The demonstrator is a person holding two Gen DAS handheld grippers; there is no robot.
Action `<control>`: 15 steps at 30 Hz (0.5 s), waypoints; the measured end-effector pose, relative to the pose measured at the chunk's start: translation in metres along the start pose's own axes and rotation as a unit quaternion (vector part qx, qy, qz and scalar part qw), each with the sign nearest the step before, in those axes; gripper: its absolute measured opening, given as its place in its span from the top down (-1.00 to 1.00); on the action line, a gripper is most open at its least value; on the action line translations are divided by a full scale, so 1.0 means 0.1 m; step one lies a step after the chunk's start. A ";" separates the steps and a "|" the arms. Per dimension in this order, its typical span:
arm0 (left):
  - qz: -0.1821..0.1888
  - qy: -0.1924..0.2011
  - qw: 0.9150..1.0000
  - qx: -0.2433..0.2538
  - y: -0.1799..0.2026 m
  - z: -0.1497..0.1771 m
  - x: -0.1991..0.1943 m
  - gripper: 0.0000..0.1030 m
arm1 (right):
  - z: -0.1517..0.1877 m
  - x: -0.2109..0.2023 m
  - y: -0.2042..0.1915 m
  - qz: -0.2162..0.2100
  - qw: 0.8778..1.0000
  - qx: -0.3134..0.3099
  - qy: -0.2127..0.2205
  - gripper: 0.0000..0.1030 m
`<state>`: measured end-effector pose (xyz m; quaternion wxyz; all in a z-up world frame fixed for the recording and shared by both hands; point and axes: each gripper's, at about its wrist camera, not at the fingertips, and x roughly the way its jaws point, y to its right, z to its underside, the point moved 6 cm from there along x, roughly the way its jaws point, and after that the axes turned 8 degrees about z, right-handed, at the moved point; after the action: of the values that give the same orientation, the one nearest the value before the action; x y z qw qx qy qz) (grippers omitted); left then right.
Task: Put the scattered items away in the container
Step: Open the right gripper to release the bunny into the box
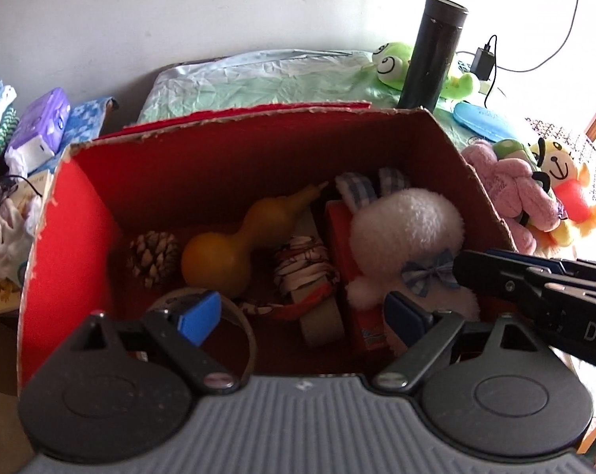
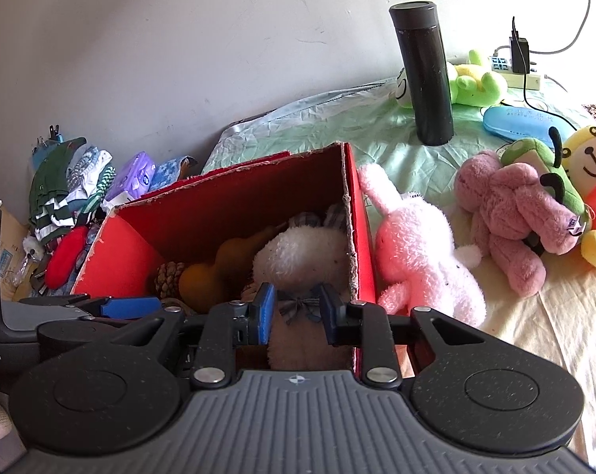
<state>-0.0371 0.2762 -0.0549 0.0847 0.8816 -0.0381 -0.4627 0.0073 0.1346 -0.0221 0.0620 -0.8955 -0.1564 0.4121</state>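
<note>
Right gripper [image 2: 296, 310] clamps the white plush [image 2: 301, 249] inside the red box [image 2: 234, 197]; left gripper [image 1: 301, 316] hangs spread and empty above the box's gourd [image 1: 234, 245], pinecone [image 1: 153, 252] and tape [image 1: 321, 316].

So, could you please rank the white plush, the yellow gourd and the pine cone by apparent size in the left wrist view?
1. White plush, though it may lie nearer the camera.
2. Yellow gourd.
3. Pine cone.

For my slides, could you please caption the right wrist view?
Right gripper closed on white plush toy inside red cardboard box; pink plush rabbit lies outside.
</note>
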 end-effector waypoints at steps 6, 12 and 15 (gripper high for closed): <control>-0.005 -0.008 1.000 0.002 0.02 0.02 0.03 -0.75 | 0.00 0.00 0.01 0.000 1.000 -0.001 0.004 0.53; -0.009 -0.010 1.000 0.003 0.05 0.06 0.02 -0.75 | 0.01 0.00 0.00 0.002 1.000 -0.004 0.010 0.54; -0.011 -0.011 1.000 0.004 0.07 0.09 0.01 -0.75 | 0.02 -0.01 0.00 0.003 1.000 -0.008 0.010 0.54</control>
<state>-0.0437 0.2679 -0.0591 0.0760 0.8773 -0.0309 -0.4729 0.0046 0.1343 -0.0228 0.0555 -0.9005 -0.1564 0.4020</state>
